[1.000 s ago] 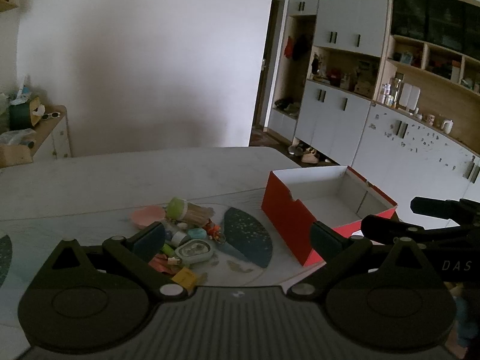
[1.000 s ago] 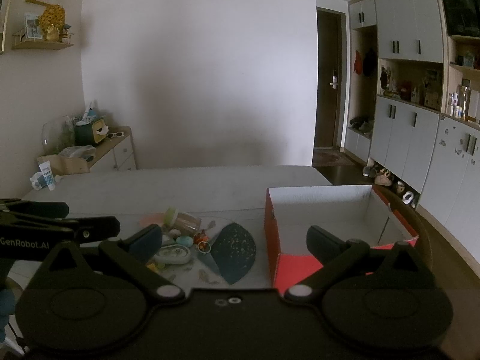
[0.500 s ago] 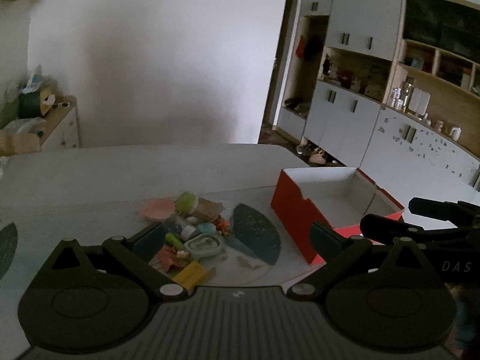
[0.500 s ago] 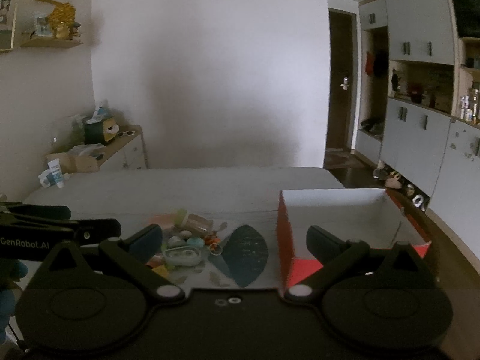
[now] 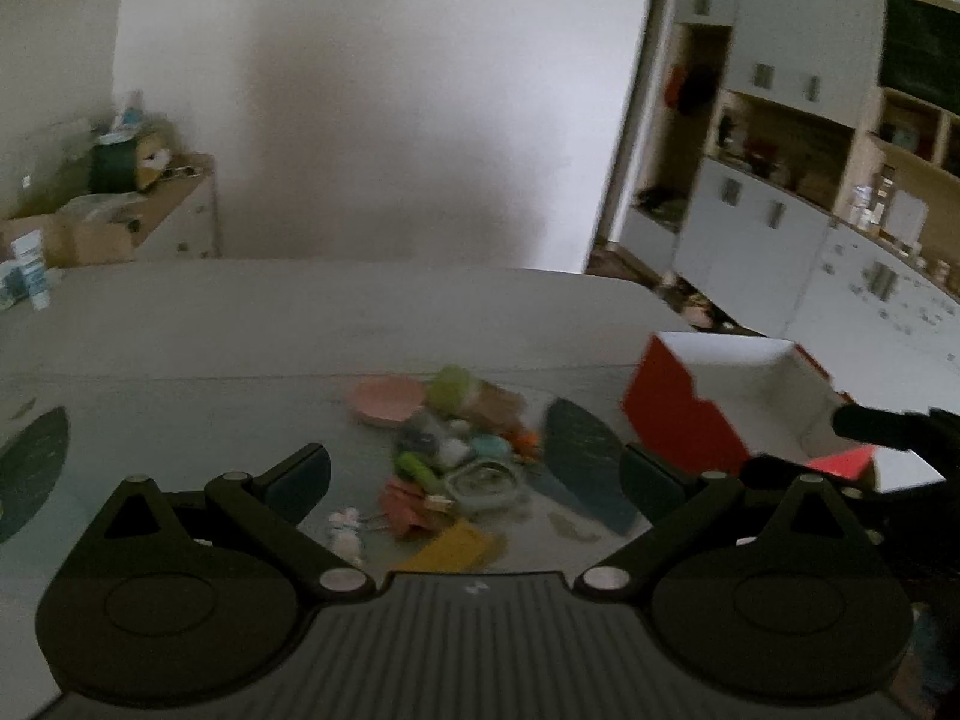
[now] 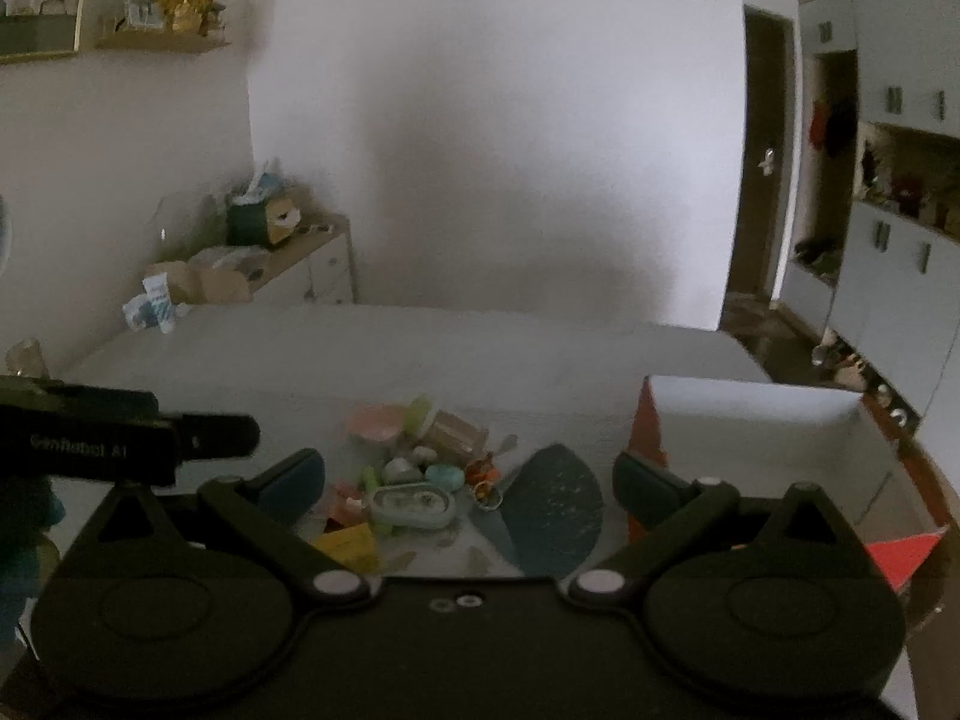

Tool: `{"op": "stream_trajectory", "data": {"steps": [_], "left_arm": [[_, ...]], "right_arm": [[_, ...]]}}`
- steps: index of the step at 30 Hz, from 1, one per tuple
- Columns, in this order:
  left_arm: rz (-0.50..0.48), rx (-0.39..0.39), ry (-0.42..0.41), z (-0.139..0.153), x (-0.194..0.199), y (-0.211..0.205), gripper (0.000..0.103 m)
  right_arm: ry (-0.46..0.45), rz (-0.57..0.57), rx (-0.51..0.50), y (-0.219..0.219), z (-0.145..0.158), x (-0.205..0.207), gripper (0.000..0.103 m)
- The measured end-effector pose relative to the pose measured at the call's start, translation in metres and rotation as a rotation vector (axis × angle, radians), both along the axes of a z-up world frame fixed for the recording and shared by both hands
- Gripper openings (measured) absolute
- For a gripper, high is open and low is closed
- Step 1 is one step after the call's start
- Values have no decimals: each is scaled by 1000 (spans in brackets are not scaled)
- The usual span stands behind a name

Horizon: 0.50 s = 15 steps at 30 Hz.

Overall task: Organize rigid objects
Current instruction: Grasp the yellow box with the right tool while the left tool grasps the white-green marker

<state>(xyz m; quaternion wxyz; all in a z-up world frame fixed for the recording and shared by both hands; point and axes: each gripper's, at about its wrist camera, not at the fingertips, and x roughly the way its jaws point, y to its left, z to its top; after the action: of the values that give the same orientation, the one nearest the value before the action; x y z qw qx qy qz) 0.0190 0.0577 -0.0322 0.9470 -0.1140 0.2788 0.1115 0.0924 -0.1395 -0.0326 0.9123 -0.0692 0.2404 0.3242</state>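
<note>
Both tools were held low over the near edge of the table (image 6: 480, 354), and neither had picked anything up. The left gripper (image 5: 474, 480) stood with its fingers spread wide and nothing between them; the right gripper (image 6: 468, 480) was spread just as wide and equally bare. The clutter of small things (image 6: 414, 474) lay in a loose heap ahead of them: a pink dish (image 5: 384, 399) at the far side, a green-capped jar (image 6: 447, 423) tipped on its side, an oval case (image 6: 411, 504), a yellow block (image 5: 459, 546) nearest the person. To the right of the heap, across a dark leaf-shaped patch (image 6: 549, 510) on the tabletop, sat the red box (image 5: 678, 414), open and, as far as I could see, with nothing in it.

It looked to me like the very start, the approach before a first pick. The next move would want one gripper lowered onto a single piece at the edge of the heap, the yellow block being the easiest reach, then closed on it and carried right to the box.
</note>
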Motion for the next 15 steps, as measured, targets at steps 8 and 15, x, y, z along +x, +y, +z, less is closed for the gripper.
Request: {"op": "stream_trajectory", "data": {"steps": [8, 15], "left_arm": [[43, 16, 107, -50, 11, 23, 103], [93, 1, 205, -87, 24, 38, 102]], "right_arm": [[98, 83, -41, 14, -32, 36, 102], [141, 152, -87, 36, -53, 61, 102]]}}
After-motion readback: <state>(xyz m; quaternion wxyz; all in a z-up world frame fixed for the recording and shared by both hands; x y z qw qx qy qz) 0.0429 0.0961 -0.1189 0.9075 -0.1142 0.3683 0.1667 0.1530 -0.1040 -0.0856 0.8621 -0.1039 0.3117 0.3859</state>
